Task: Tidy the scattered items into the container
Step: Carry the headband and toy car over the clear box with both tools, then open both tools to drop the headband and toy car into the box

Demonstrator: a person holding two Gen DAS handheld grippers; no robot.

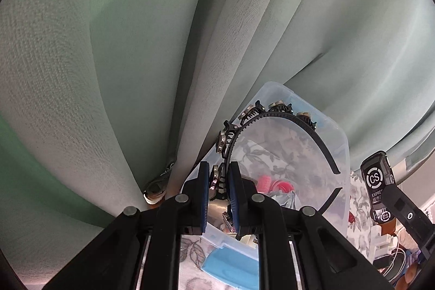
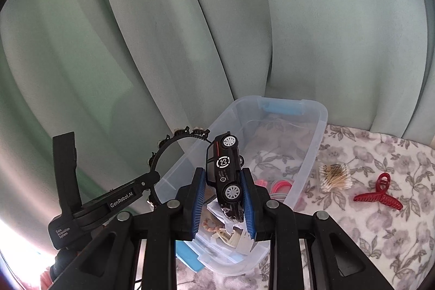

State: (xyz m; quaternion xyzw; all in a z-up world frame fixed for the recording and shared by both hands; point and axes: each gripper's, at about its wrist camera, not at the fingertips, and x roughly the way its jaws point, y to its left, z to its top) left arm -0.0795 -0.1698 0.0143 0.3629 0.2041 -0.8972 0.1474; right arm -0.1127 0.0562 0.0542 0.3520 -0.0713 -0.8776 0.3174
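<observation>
A clear plastic bin (image 2: 307, 154) with blue latches sits on a floral cloth; it also shows in the left wrist view (image 1: 344, 154). My left gripper (image 1: 218, 189) is shut on a black toothed headband (image 1: 282, 114) with metal flowers, held over the bin's left side; the headband also shows in the right wrist view (image 2: 174, 140). My right gripper (image 2: 224, 189) is shut on a black toy car (image 2: 225, 170) marked CS, held above the bin; the car also shows in the left wrist view (image 1: 378, 186). Pink rollers (image 2: 280, 184) and small items lie inside the bin.
A pack of cotton swabs (image 2: 335, 177) and a red claw clip (image 2: 379, 193) lie on the floral cloth (image 2: 380, 224) right of the bin. Green curtains (image 2: 190, 31) hang close behind. Cables and clutter (image 1: 394, 257) sit at the left view's lower right.
</observation>
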